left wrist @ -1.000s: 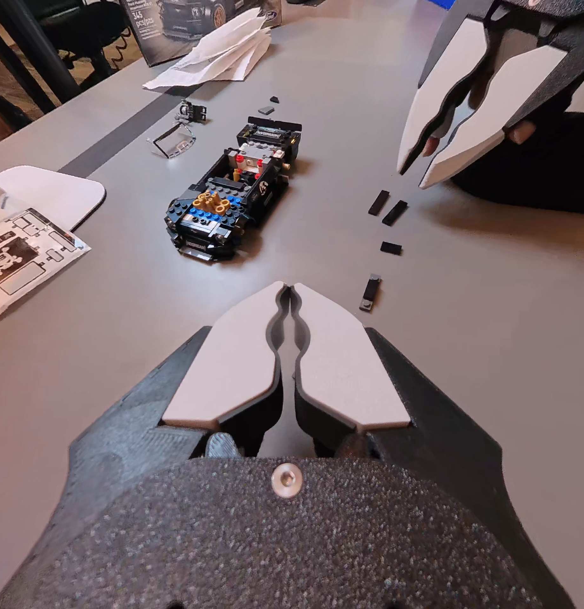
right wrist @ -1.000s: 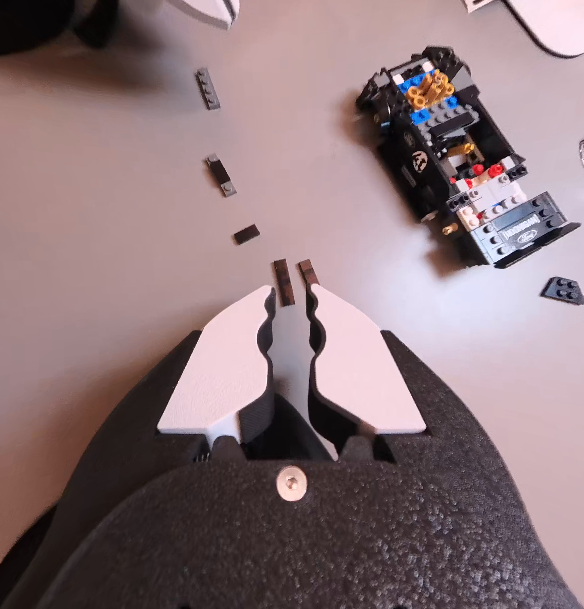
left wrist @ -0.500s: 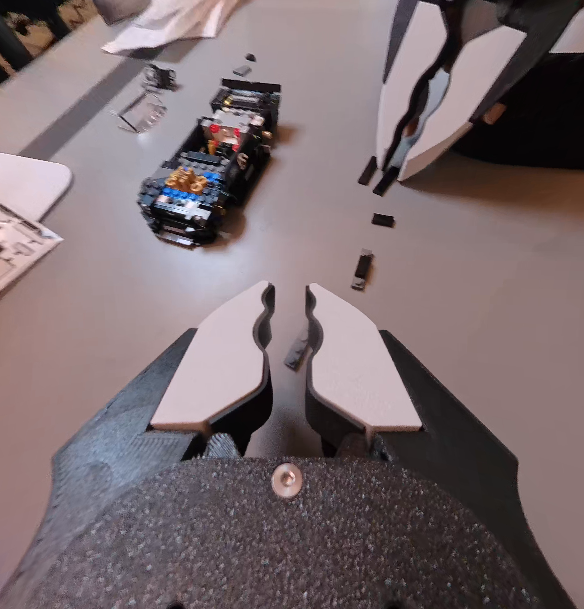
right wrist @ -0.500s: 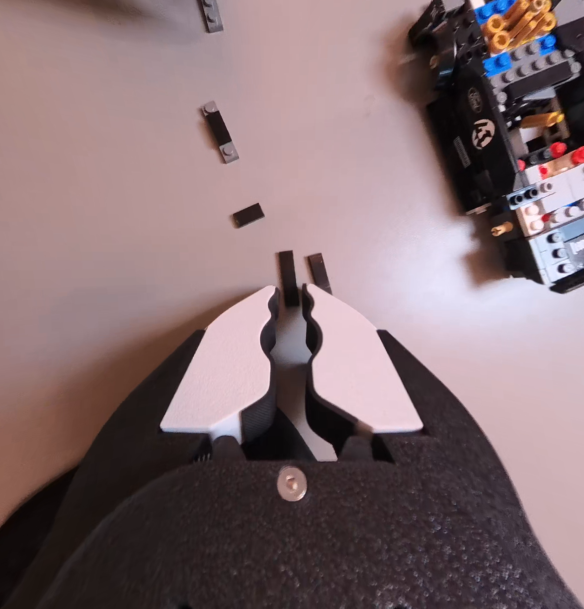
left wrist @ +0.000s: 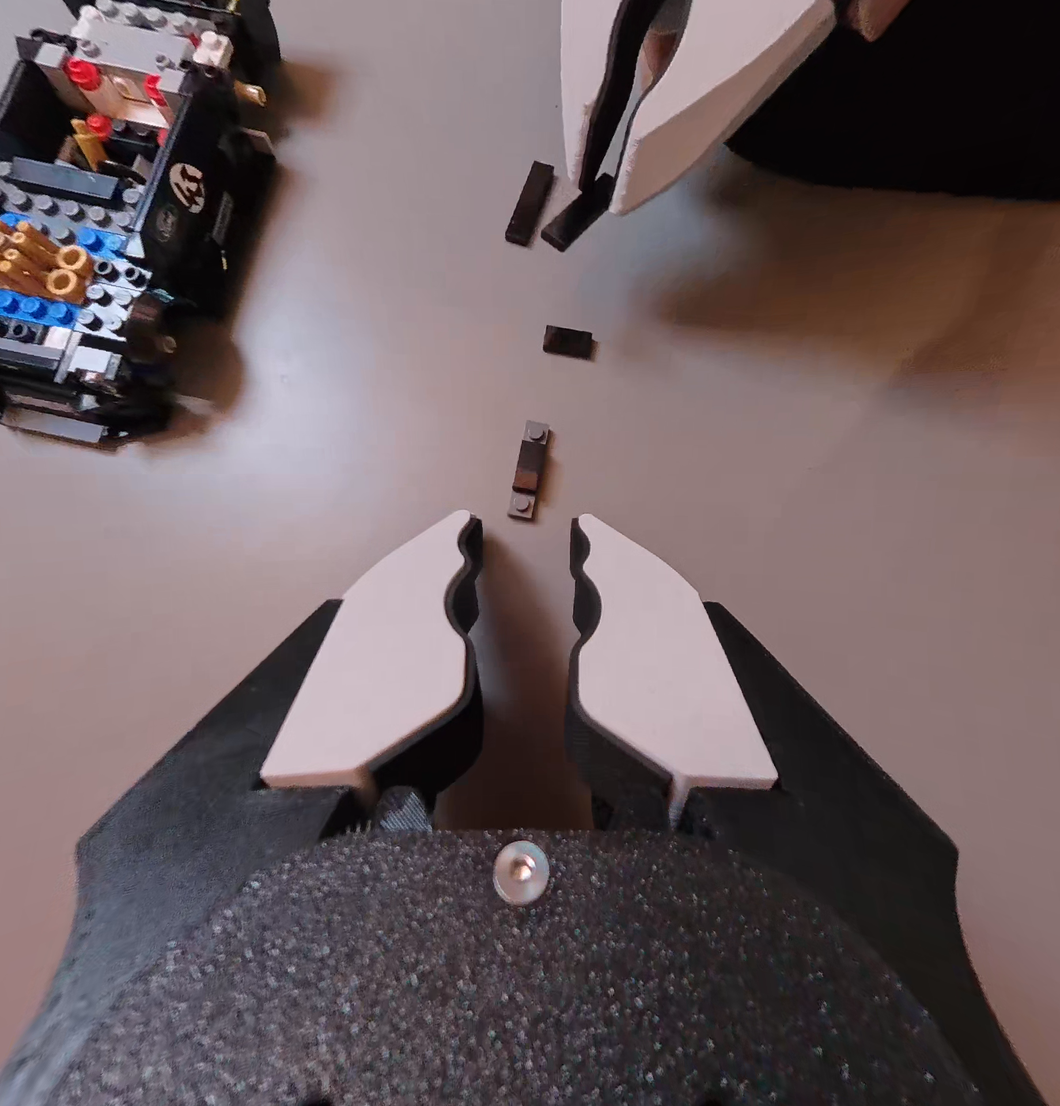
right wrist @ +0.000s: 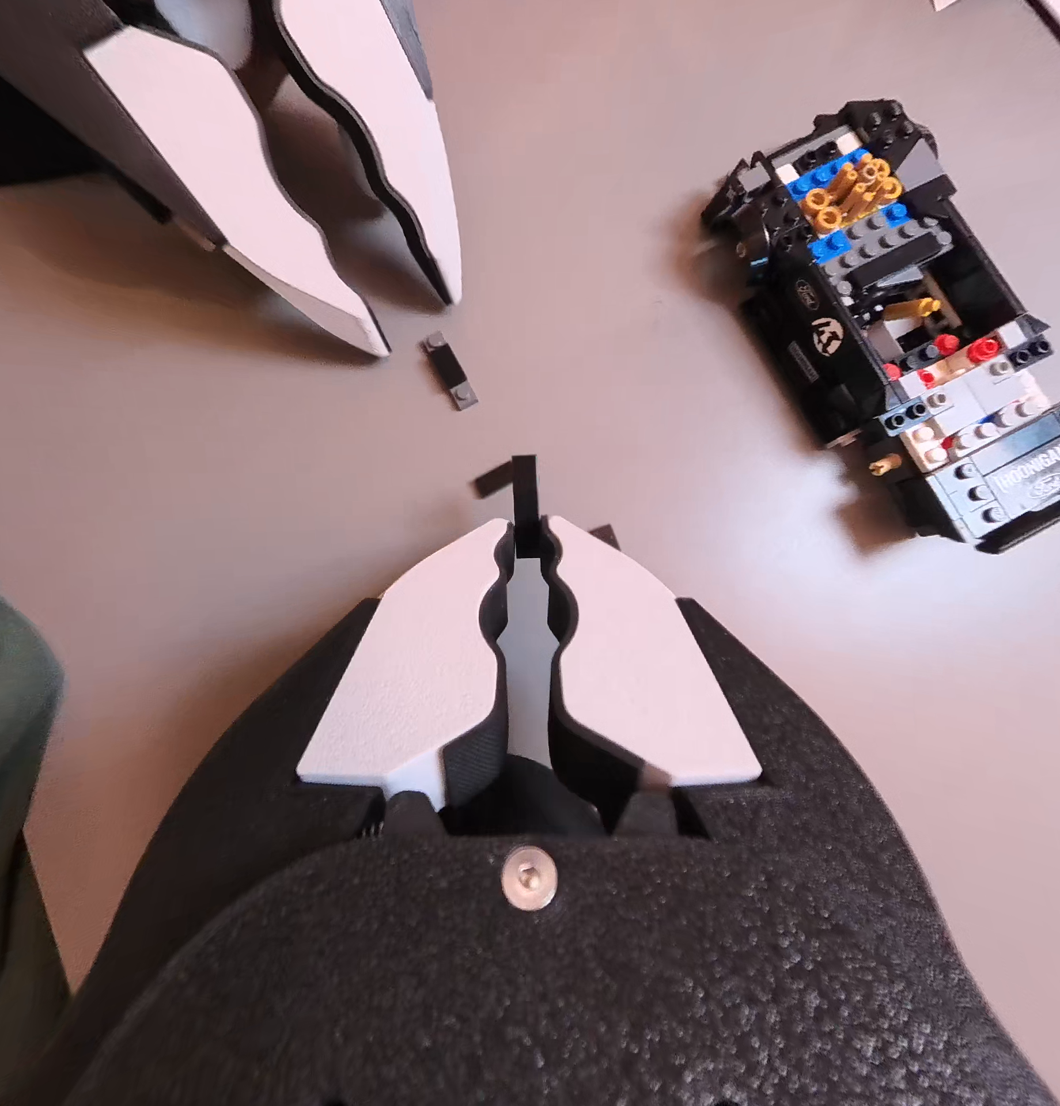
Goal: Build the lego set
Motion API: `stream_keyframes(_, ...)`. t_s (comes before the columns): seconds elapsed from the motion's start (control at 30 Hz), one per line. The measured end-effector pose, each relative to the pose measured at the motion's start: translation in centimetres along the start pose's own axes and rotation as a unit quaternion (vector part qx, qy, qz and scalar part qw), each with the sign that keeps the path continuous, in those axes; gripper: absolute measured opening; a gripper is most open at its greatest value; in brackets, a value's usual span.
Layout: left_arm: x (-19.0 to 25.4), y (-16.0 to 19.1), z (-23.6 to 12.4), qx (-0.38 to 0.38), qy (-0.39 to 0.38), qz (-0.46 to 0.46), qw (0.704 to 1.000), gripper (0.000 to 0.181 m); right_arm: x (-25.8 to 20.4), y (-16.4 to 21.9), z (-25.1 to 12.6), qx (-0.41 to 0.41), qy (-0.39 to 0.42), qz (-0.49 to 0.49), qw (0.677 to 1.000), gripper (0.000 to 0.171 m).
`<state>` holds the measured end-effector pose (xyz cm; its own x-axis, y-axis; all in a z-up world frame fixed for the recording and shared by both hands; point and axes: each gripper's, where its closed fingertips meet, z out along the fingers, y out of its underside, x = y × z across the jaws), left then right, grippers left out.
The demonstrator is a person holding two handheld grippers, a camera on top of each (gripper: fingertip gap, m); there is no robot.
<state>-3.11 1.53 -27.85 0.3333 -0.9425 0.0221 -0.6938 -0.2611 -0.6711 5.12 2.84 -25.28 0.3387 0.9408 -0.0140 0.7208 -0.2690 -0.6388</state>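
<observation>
We see the left gripper (left wrist: 526, 523) low over the grey table (left wrist: 815, 538), its white fingers (left wrist: 396, 646) spread with a clear gap and nothing between them; bare tabletop shows through the gap. Just ahead of its tips lies a grey stud plate with a black tile on its middle (left wrist: 529, 470), flat on the table, not touched by either finger as far as we can tell. Beyond that sits a short black tile (left wrist: 568, 342), lying crosswise, apart from the rest. Farther on, a long black tile (left wrist: 529, 203) lies flat, and just beside it the right gripper (right wrist: 529, 526) has its jaws nearly closed on a second long black tile (right wrist: 526, 509). In the right wrist view this held piece sticks out past the fingertips; in the left wrist view one end is pinched and the other angles down toward the table, whether it touches we cannot tell. The partly built lego car (right wrist: 898, 311) stands well off to one side of the row of loose pieces, black body, open top, blue and grey plates, gold engine pieces (right wrist: 851, 191) at one end, red studs and white bricks nearer the other. No gripper touches the car. A dark sleeve (left wrist: 934, 108) shows behind the right gripper in the left wrist view. Table edges are mostly out of frame, so we cannot place things by them.
</observation>
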Motion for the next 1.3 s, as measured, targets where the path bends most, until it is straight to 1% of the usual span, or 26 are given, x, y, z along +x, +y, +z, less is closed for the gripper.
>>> stream_keyframes(0.07, 0.3, 0.2, 0.4, -0.014, 0.006, 0.000, 1.000, 0.025, -0.5, 0.1, 0.2, 0.003, 0.001, 0.002, 1.000, 0.008)
stream_keyframes(0.13, 0.5, 0.0, 0.5, -0.017, 0.007, -0.001, 1.000, 0.019, -0.7, 0.2, 0.3, 0.006, 0.003, 0.006, 1.000, 0.008)
stream_keyframes(0.27, 0.8, 0.0, 0.5, -0.022, 0.005, -0.010, 1.000, 0.014, -1.0, 0.3, 0.4, 0.011, 0.000, 0.022, 1.000, 0.008)
stream_keyframes(0.4, 1.9, -0.1, 0.5, -0.014, 0.037, -0.027, 0.999, 0.021, -1.1, 0.2, 0.7, 0.010, 0.003, 0.032, 0.999, 0.008)
stream_keyframes(0.6, 2.3, -0.4, -0.2, 0.012, 0.059, -0.042, 0.997, 0.021, -1.3, -0.6, 1.7, 0.002, 0.004, 0.029, 1.000, 0.008)
stream_keyframes(0.77, 1.0, -0.5, -0.3, 0.024, 0.033, -0.047, 0.998, 0.022, -1.4, -1.7, 3.1, -0.021, 0.000, 0.032, 0.999, 0.008)
stream_keyframes(0.9, -0.3, -0.8, -0.4, 0.027, 0.021, -0.021, 0.999, 0.024, -1.8, -2.1, 4.2, -0.049, 0.001, 0.046, 0.998, 0.008)
stream_keyframes(1.0, -0.6, -1.1, -0.2, 0.030, 0.046, -0.014, 0.998, 0.023, -1.7, -1.9, 4.6, -0.060, 0.011, 0.049, 0.997, 0.008)
stream_keyframes(1.13, -1.0, -1.4, 0.4, 0.023, 0.075, -0.007, 0.997, 0.015, -1.9, -2.0, 4.8, -0.064, 0.009, 0.054, 0.996, 0.008)
stream_keyframes(1.2, -1.5, -1.7, 0.6, 0.021, 0.080, -0.020, 0.996, 0.009, -1.9, -2.0, 4.8, -0.067, 0.010, 0.054, 0.996, 0.008)
stream_keyframes(1.3, -1.9, -2.0, 0.8, 0.018, 0.105, -0.064, 0.992, 0.009, -1.8, -1.9, 4.9, -0.072, 0.010, 0.055, 0.996, 0.008)
